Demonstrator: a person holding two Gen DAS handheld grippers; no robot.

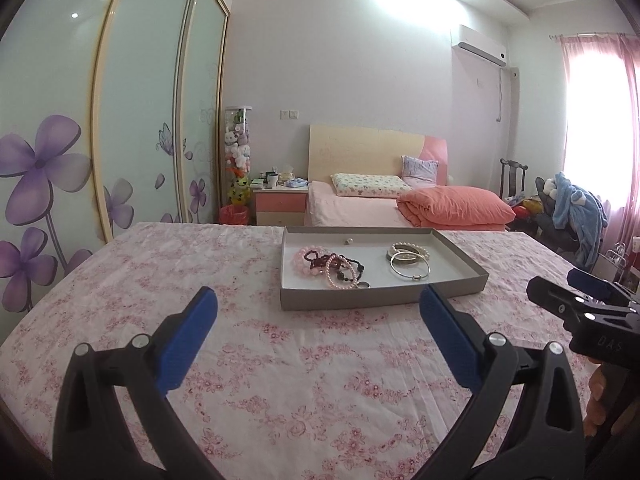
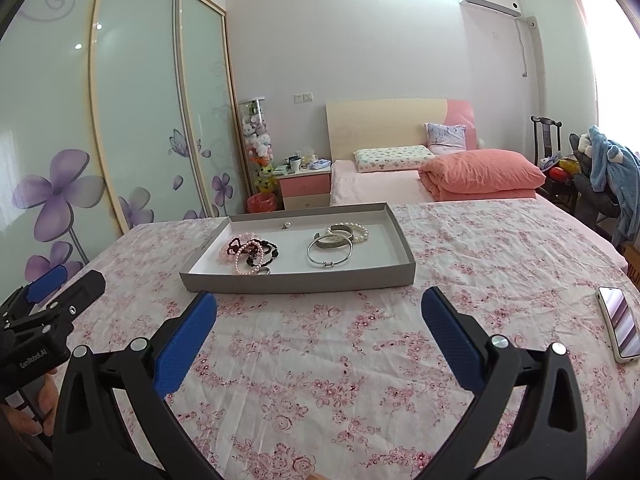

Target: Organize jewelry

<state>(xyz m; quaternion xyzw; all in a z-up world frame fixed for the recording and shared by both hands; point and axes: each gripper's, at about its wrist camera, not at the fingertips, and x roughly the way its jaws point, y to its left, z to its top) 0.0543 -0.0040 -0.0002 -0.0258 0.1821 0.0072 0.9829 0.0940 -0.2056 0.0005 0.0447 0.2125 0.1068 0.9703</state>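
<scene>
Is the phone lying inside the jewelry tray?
No, the phone lies on the floral cloth to the right, well apart from the tray.

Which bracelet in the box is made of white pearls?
The white pearl bracelet at the far right of the tray, behind the silver bangles. The other beaded ones are pink or dark.

Bedroom: flower-printed sliding wardrobe [image 1: 100, 128] left, bed [image 1: 384, 204] against white wall, pink-curtained bright window [image 1: 596, 128] right.
</scene>
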